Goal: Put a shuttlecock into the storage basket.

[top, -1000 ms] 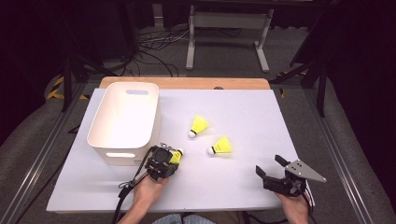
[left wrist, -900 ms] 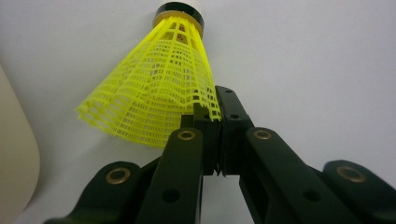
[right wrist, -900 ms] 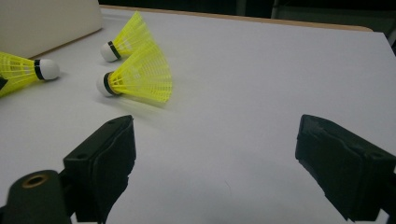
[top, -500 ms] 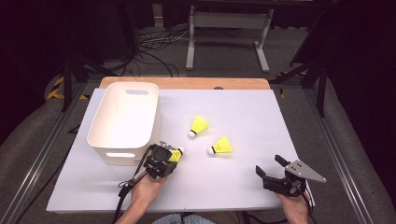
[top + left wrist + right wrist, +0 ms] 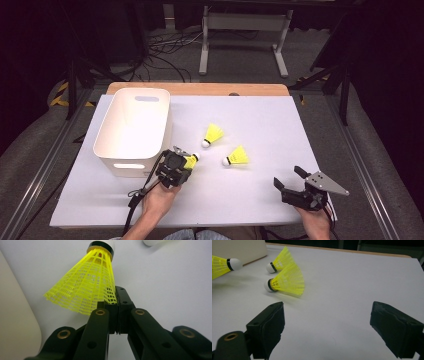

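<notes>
Seemingly the work in hand is gathering shuttlecocks into the white bin (image 5: pixel 132 131). From the high view, the left gripper (image 5: pixel 186 162) sits just beside the bin's near right corner, pinching one yellow shuttlecock (image 5: pixel 191 160) low over the white table (image 5: pixel 260 200). Two more lie loose to its right: the far shuttlecock (image 5: pixel 213 135) and the near shuttlecock (image 5: pixel 236 157). The right gripper (image 5: pixel 290 181) rests apart near the table's front right, its jaws spread and empty.

In the left gripper view, the jaws are pressed together on only the rim of the held shuttlecock's mesh skirt (image 5: pixel 85 290), with the cork end pointing away (a thin, springy hold). The likely trouble is that the skirt could slip out or crumple during the lift over the bin wall, since so little of it is caught; a bump against the wall beside it could also knock it free.

In the right gripper view, the wide jaws face the near shuttlecock (image 5: pixel 287 280). A careless approach could nudge that light piece and send it rolling toward the far one (image 5: pixel 279 260).
</notes>
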A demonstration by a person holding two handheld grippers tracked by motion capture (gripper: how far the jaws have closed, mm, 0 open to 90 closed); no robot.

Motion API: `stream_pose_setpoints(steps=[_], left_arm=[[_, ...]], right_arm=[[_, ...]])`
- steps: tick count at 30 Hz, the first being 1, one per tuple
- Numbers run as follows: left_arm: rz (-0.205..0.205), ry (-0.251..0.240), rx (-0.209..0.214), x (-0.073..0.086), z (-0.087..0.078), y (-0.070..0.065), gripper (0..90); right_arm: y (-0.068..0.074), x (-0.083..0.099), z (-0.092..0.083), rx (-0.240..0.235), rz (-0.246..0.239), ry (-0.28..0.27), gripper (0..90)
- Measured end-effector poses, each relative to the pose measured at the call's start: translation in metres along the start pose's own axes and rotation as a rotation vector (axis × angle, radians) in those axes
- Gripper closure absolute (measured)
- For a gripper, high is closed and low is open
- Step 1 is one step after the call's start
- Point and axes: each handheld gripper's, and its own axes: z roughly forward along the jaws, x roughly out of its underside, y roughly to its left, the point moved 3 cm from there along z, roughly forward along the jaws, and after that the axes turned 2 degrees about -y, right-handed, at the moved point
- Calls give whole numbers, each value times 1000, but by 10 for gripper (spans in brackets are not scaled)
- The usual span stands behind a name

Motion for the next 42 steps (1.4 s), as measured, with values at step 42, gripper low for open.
stream_pose_setpoints(steps=[42], left_arm=[[42,1,27,-29,-39,-4,889]], right_arm=[[0,1,1,-4,-1,8,131]])
